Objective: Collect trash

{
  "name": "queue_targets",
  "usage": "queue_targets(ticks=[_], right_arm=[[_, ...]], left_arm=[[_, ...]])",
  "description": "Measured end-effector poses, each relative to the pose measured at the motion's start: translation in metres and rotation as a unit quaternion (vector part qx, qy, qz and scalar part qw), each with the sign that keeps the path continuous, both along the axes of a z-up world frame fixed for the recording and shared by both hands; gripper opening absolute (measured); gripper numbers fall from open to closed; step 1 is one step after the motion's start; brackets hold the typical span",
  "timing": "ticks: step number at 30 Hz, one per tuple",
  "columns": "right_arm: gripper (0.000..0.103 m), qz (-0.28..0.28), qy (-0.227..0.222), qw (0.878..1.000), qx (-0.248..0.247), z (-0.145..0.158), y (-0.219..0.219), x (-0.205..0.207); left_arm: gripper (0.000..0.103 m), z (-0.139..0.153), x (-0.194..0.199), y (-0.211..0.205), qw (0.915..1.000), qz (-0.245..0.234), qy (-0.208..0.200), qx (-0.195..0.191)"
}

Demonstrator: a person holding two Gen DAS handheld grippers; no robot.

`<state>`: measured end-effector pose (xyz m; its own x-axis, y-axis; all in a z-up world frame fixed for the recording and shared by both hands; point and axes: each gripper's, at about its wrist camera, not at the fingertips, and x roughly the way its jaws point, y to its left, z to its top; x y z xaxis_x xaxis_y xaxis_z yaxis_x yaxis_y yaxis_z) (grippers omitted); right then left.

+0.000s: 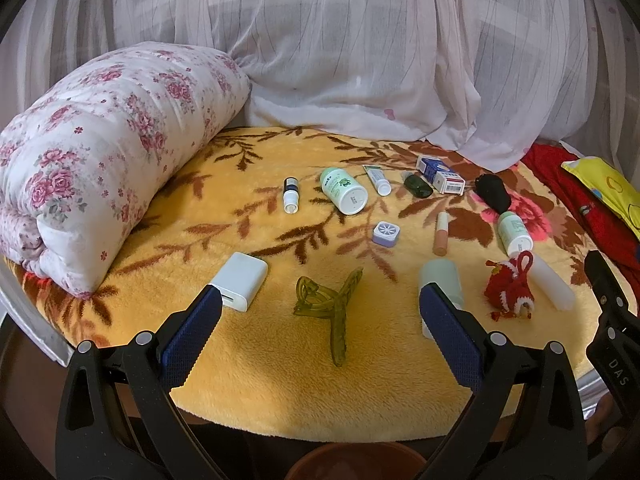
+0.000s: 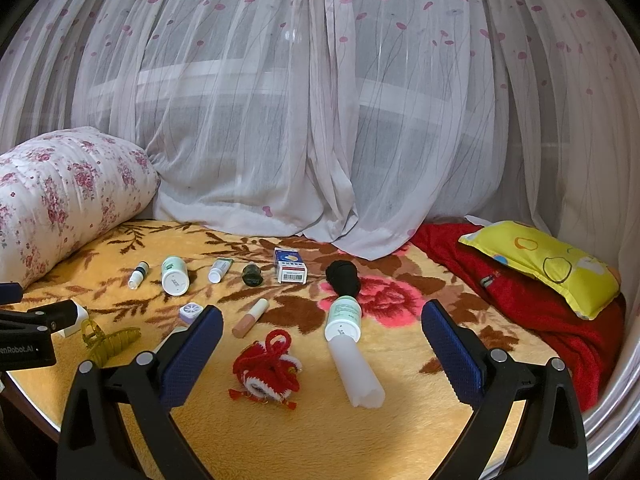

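Small items lie scattered on a yellow floral blanket (image 1: 260, 368). My left gripper (image 1: 320, 312) is open and empty above a green hair claw (image 1: 328, 300), with a white box (image 1: 240, 280) by its left finger and a pale green bottle (image 1: 442, 280) behind its right finger. My right gripper (image 2: 322, 334) is open and empty above a red knitted pouch (image 2: 266, 368) and a white cylinder (image 2: 356, 372). Further back lie a green-and-white bottle (image 1: 344, 190), a blue-and-white carton (image 1: 440, 174), a small tube (image 1: 378, 180) and a lip gloss (image 1: 440, 234).
A rolled floral quilt (image 1: 100, 152) fills the left side. Sheer curtains (image 2: 320, 120) hang behind. A red cloth (image 2: 540, 304) and a yellow pillow (image 2: 548, 264) lie at the right. A brown bowl rim (image 1: 356, 464) shows below the bed edge.
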<state>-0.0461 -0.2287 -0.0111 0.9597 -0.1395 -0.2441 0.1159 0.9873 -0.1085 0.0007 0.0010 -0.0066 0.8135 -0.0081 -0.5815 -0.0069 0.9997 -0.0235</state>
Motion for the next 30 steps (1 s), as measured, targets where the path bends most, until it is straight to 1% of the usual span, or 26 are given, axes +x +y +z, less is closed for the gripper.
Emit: queue_targets(ticks=[16, 27, 29, 30], right_arm=[[0.098, 0.0, 0.001, 1.0, 0.001, -0.0003, 0.0021, 0.0003], [0.098, 0.0, 0.001, 1.0, 0.001, -0.0002, 0.0016, 0.0006], [0.098, 0.0, 0.002, 1.0, 0.001, -0.0007, 0.0011, 0.0008], [0.098, 0.0, 0.001, 1.0, 0.001, -0.0004, 0.0015, 0.0005]], left_arm=[[0.097, -0.0008, 0.0, 0.0007, 1.0, 0.0, 0.001, 0.0], [0.097, -0.0105, -0.0046, -0.0015, 1.0, -0.001, -0.001, 0.001], [0.097, -0.0006, 0.0001, 0.0006, 1.0, 0.001, 0.001, 0.0], [0.097, -0.0013, 0.0, 0.0006, 1.0, 0.001, 0.0, 0.0]])
